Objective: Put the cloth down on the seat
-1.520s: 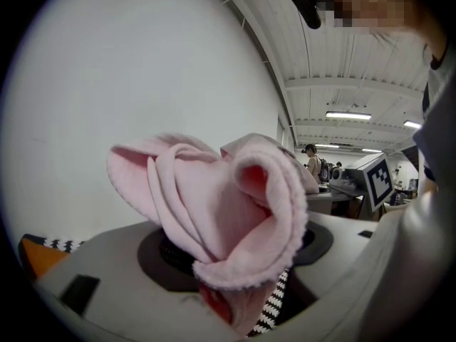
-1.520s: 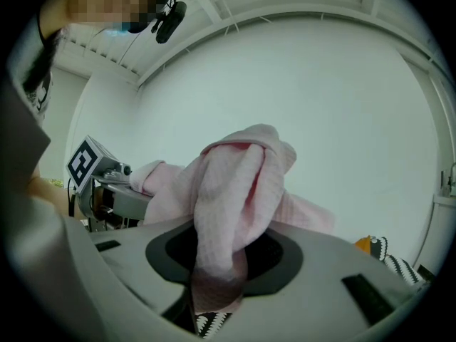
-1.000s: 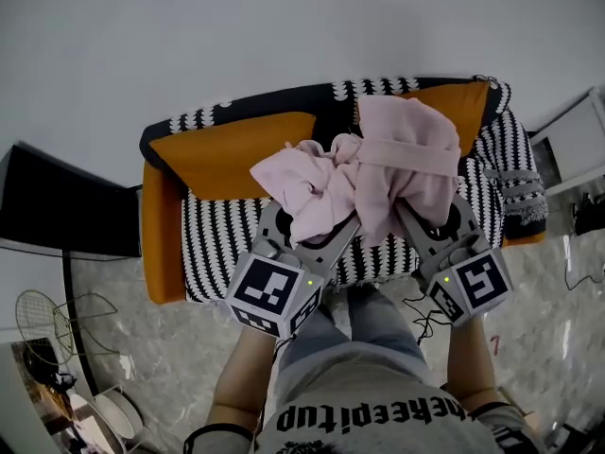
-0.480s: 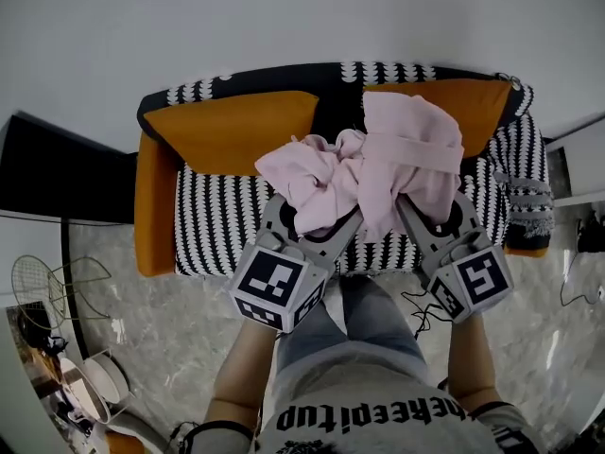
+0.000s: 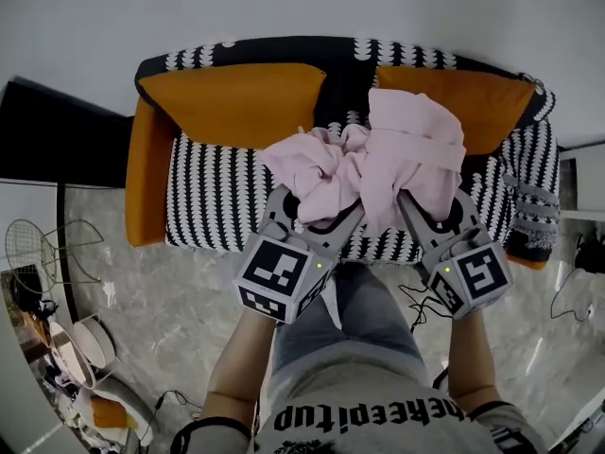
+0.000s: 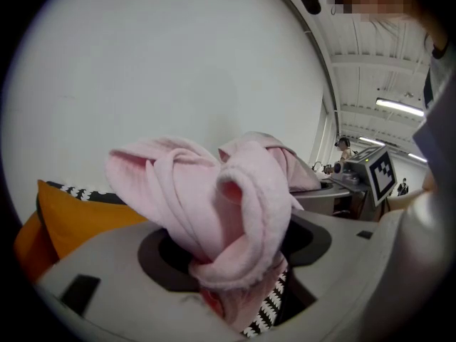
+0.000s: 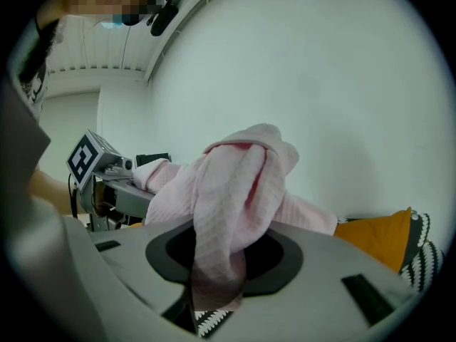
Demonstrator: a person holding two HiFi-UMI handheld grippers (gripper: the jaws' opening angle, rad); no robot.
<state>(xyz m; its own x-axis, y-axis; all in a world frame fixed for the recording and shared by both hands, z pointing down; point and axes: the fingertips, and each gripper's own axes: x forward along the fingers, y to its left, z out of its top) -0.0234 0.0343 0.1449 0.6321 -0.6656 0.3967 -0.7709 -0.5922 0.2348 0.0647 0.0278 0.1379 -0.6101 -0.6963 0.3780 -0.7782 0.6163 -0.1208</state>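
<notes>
While the pink cloth (image 5: 378, 164) is held bunched up in the middle of the frame, over the black-and-white striped seat (image 5: 217, 206), one bunch is squeezed tight in the closed left tongs (image 6: 235, 291) and another in the closed right tongs (image 7: 214, 291).

I see a little sofa (image 5: 213, 201) with a black-and-white seat. Two orange pillows lean on its back, the left pillow (image 5: 236, 102) and the right pillow (image 5: 493, 102).
</notes>
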